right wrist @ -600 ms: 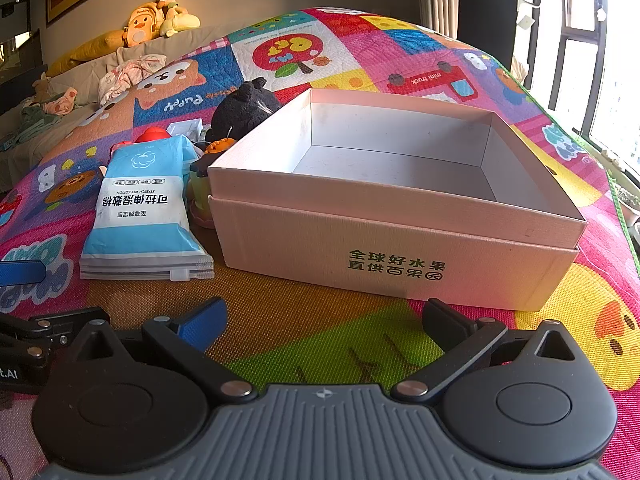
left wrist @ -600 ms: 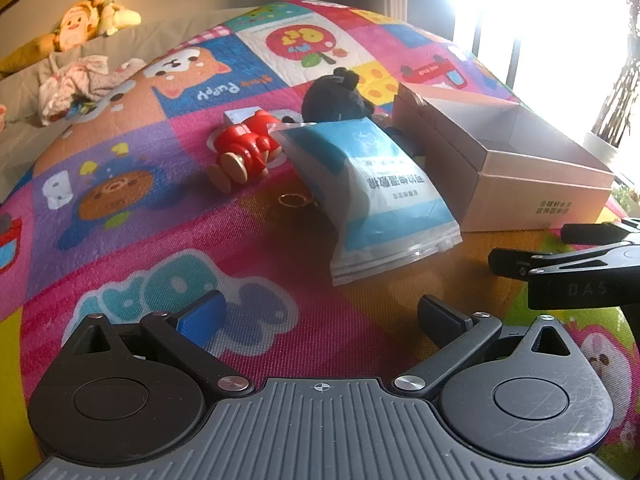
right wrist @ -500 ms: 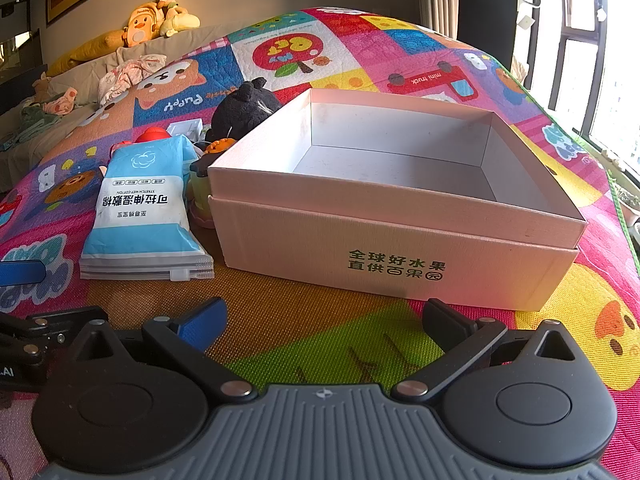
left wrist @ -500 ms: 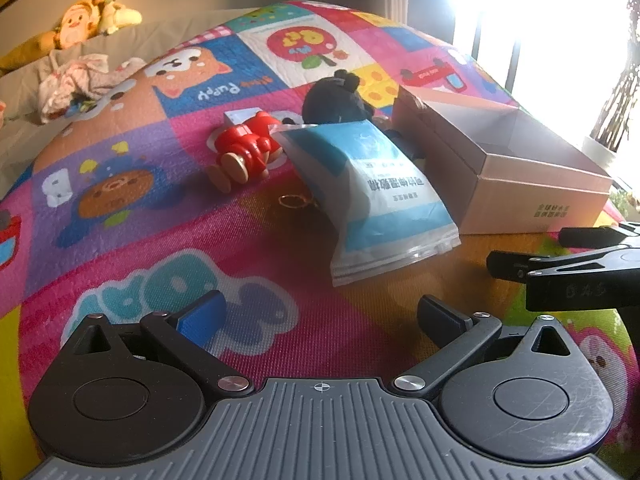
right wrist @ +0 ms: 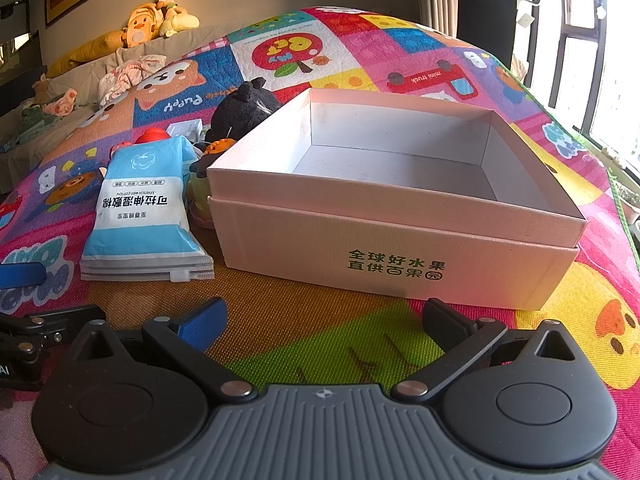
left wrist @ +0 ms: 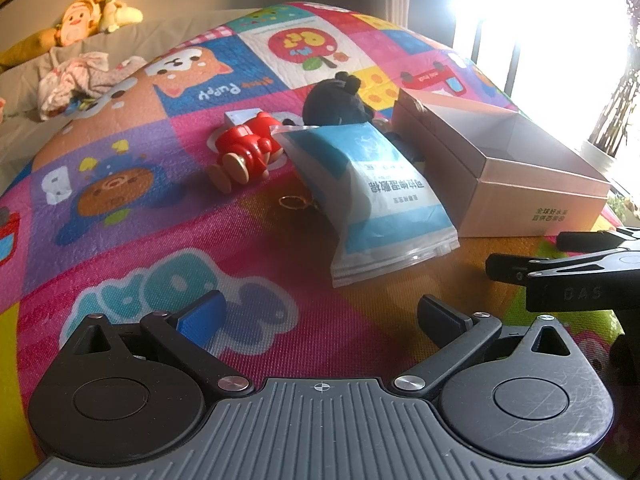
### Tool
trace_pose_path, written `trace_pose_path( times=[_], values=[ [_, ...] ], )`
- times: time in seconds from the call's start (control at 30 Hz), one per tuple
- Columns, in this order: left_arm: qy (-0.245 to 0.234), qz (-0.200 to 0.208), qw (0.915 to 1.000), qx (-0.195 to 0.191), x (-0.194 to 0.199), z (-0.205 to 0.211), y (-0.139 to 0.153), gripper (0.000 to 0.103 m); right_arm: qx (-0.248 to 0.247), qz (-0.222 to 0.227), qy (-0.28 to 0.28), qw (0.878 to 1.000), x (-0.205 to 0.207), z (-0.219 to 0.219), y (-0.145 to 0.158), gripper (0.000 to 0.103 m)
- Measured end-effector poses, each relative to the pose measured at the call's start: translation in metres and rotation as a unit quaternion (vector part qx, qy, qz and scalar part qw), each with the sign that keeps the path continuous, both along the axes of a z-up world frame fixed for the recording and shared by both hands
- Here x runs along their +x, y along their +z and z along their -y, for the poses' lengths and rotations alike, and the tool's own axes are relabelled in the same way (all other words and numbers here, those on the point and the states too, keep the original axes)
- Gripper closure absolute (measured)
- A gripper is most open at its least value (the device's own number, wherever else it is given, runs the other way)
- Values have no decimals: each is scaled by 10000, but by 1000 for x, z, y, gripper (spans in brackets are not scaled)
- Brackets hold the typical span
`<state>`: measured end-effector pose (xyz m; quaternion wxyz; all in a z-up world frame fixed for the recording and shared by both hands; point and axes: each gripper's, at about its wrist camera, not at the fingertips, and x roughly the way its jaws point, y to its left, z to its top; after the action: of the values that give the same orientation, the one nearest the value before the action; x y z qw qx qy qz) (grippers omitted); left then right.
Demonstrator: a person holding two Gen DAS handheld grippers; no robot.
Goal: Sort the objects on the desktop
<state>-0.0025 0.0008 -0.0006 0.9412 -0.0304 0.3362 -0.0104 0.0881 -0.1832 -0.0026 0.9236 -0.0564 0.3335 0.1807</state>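
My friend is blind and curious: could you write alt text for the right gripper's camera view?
An empty, open white cardboard box with green printed characters sits on a colourful cartoon play mat, just ahead of the open right gripper. Left of the box lies a blue-and-white wipes pouch, with a black plush toy behind it.

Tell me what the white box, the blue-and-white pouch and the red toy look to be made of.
White box: cardboard with a matte, faintly textured face; thin folded walls, printed green lettering.
Blue-and-white pouch: soft plastic film, slightly glossy; clear zip strip at its near end and creases.
Red toy: hard and glossy, likely painted wood or plastic; bare tan round ends suggest wood, but that is uncertain.
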Motion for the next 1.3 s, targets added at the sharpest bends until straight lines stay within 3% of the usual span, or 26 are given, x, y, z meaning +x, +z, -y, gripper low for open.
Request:
trace_pose_path(
  times=[0.27,0.53,0.87,1.0,1.1,1.17,1.3],
  values=[
    [3,-2,10000,6,0,1,0,0,63,-146,-22,9999,-3,3,1,0],
    [-8,-10,10000,2,0,-1,0,0,-195,-280,-245,9991,-28,1,3,0],
    [-175,-269,9990,305,7,7,0,0,-235,-338,-212,9989,-28,1,4,0],
    [-199,-232,9993,195,6,5,3,0,-233,-337,-208,9989,-28,1,4,0],
    [-239,-115,9988,-405,12,1,11,0,-231,-330,-198,9990,-28,1,4,0],
    [-240,19,9982,-557,20,4,20,0,-217,-316,-195,9991,-28,1,4,0],
    [-190,253,9992,-241,43,21,32,0,-197,-289,-200,9992,-28,1,4,0]
  ],
)
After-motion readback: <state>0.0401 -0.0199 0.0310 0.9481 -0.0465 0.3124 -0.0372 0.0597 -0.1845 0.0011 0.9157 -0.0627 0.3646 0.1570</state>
